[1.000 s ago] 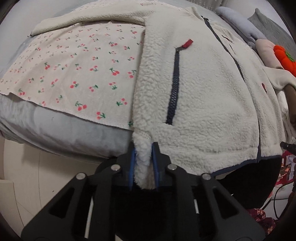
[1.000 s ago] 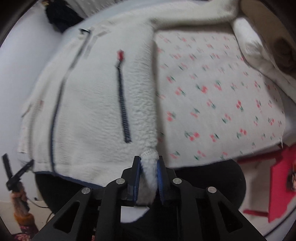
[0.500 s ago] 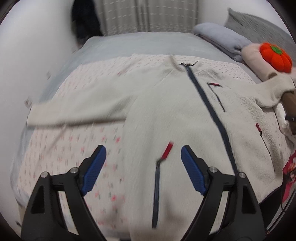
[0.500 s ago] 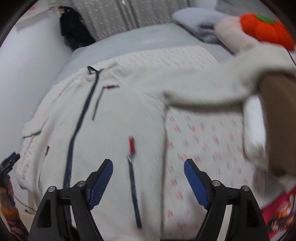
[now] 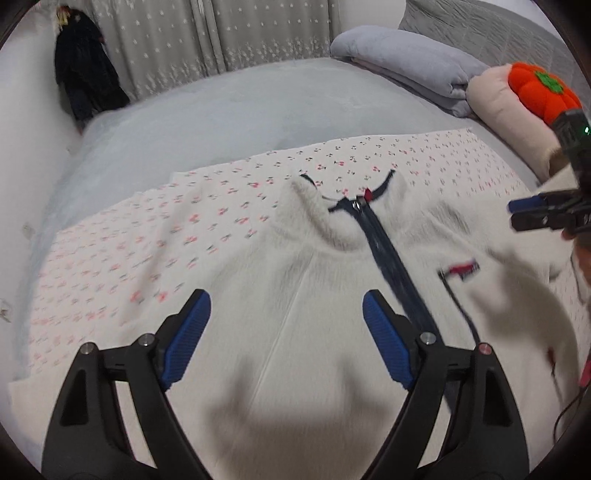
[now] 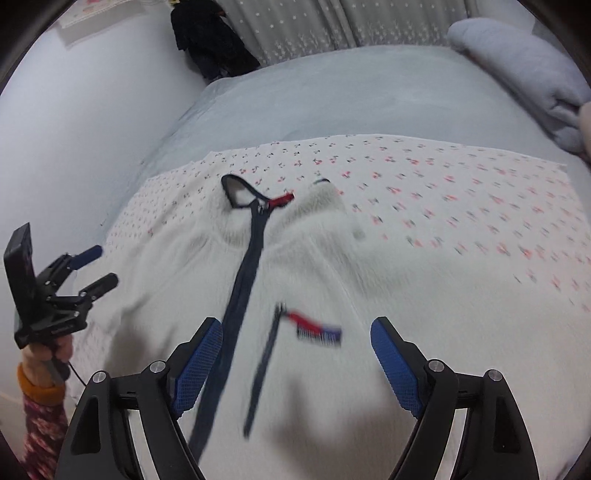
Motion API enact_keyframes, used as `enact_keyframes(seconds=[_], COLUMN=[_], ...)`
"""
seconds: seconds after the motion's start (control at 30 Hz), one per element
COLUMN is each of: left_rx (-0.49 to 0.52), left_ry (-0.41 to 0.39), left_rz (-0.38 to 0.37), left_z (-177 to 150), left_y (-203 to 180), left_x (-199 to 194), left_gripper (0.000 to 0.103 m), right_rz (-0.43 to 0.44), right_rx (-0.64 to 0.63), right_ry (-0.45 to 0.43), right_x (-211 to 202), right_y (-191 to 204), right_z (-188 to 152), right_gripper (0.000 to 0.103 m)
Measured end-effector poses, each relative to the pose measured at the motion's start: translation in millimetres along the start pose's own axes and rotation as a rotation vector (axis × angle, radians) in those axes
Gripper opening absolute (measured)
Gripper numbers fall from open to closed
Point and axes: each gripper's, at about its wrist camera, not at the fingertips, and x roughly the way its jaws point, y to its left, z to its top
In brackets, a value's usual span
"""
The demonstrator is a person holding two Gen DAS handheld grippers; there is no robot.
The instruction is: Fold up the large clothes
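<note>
1. Standing wide apart, the jaws of your left gripper (image 5: 282, 338) hold nothing; only fleece shows below the gap between the blue pads (image 5: 186, 336).
2. Your right gripper (image 6: 295, 363) is spread just as wide and also grips nothing; it hangs over the chest pocket zip (image 6: 264, 363) and the red-and-blue label (image 6: 316, 328).
3. White fleece jacket (image 5: 295, 295): lying front up, flat, on the cherry-print sheet (image 5: 129, 266), navy front zipper (image 6: 240, 288) closed up to the collar (image 6: 243, 195).
4. Cherry-print sheet: spread over the grey bed (image 5: 229, 118).
5. Far end of the bed: folded grey blanket (image 5: 406, 66), orange pumpkin cushion (image 5: 541, 92), starred curtain (image 5: 221, 33).
</note>
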Motion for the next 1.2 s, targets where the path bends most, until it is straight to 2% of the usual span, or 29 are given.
enact_keyframes(seconds=[0.1,0.23,0.3,0.37,0.43,0.47,0.5,0.53,0.57,0.6,0.63,0.7,0.73,0.77,0.8,0.83,0.87,0.9,0.97,1.0,1.07,1.13,1.2], left_rx=[-0.082,-0.207,-0.275,-0.333,-0.407,-0.423,-0.413,-0.393,-0.39,-0.39,-0.381,-0.384,-0.391,-0.4,-0.41,-0.413,-0.414,-0.426,-0.44,-0.435,-0.445,-0.457,-0.421], left_ry=[0.03,-0.005,-0.017,-0.072,-0.179,-0.166,-0.092,-0.105,-0.137,-0.134,-0.122,-0.123,-0.128,-0.128,-0.117,-0.111,-0.113,-0.126,-0.187,-0.236,-0.278,-0.24,-0.131], left_rz=[-0.089,-0.198,-0.265,-0.337,-0.46,-0.505,-0.476,-0.467,-0.499,-0.537,-0.538,-0.542,-0.559,-0.583,-0.595,-0.588,-0.574,-0.565,-0.55,-0.521,-0.477,-0.378,-0.247], left_z=[29,48,46,37,16,11,15,18,18,18,19,18,18,17,17,18,18,16,16,17,18,20,24], left_y=[14,35,46,58,70,73,72,70,69,66,63,61,62,62,63,63,61,63,60,56,54,51,38], left_x=[44,93,117,130,144,155,163,159,156,157,159,162,158,157,159,160,159,158,143,134,126,138,166], left_gripper=[0.085,0.085,0.085,0.085,0.084,0.082,0.073,0.073,0.073,0.073,0.073,0.072,0.069,0.056,0.044,0.037,0.026,0.023,0.021,0.02,0.019,0.019,0.019], right_rz=[0.032,0.087,0.104,0.122,0.147,0.167,0.19,0.184,0.19,0.25,0.322,0.354,0.365,0.377,0.406,0.401,0.362,0.307,0.209,0.129,-0.043,-0.145,-0.145], right_rx=[0.089,0.172,0.195,0.189,0.152,0.134,0.092,0.067,0.036,0.044,0.095,0.129,0.137,0.148,0.173,0.185,0.194,0.167,0.061,-0.007,-0.077,-0.082,-0.002], right_ry=[-0.007,-0.058,-0.065,-0.064,-0.09,-0.109,-0.137,-0.143,-0.15,-0.159,-0.16,-0.176,-0.186,-0.193,-0.197,-0.199,-0.223,-0.29,-0.467,-0.559,-0.632,-0.593,-0.454], right_x=[34,68,87,106,126,135,147,148,146,146,151,156,156,156,159,158,155,143,107,91,84,102,133], right_y=[-15,-31,-39,-43,-45,-47,-48,-46,-42,-44,-50,-56,-56,-58,-60,-62,-61,-53,-25,-8,13,13,-5], right_z=[41,73,79,78,69,65,60,60,62,64,66,66,66,66,65,63,61,57,44,38,33,38,56], right_gripper=[0.085,0.085,0.085,0.084,0.085,0.085,0.085,0.085,0.085,0.085,0.085,0.084,0.083,0.073,0.047,0.035,0.021,0.016,0.013,0.013,0.012,0.012,0.012])
